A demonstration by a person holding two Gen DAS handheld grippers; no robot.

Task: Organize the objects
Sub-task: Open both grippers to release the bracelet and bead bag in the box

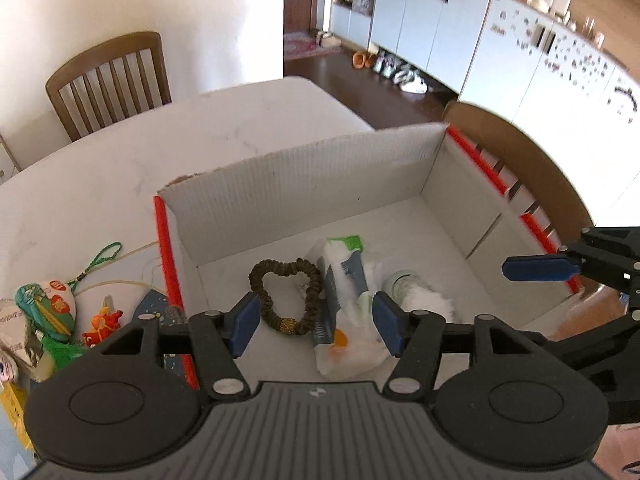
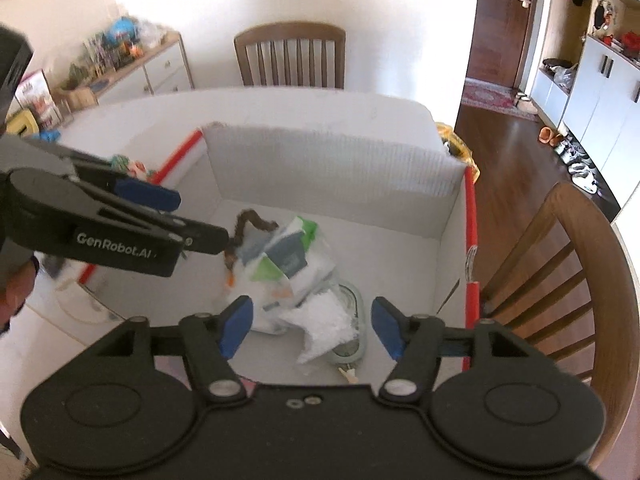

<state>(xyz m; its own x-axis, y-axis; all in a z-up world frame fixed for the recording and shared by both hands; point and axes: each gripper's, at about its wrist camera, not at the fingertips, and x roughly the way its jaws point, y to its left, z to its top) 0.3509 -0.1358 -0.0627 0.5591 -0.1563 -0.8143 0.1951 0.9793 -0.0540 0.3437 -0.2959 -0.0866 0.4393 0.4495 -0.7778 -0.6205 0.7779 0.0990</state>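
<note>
— Lying on the floor of the white cardboard box [image 1: 304,176] was the plastic bag [image 1: 344,312] of small packets, with a brown hair scrunchie [image 1: 286,296] just beside it and a glass jar [image 1: 404,284] stuffed with white tissue against its other side.

— How did it look to handle?

— Soft, light and slippery, I judged; a pinch on a bunched fold near the top would have served better than squeezing the packets. The jar seemed the fragile one.

— And the claws?

— The left gripper [image 1: 314,324] hung above the bag with its jaws apart and nothing between them. The right gripper [image 2: 310,326] likewise stood apart and empty over the jar. Trinkets [image 1: 60,312] remained on the table [image 1: 100,168] outside the box's red edge.
</note>
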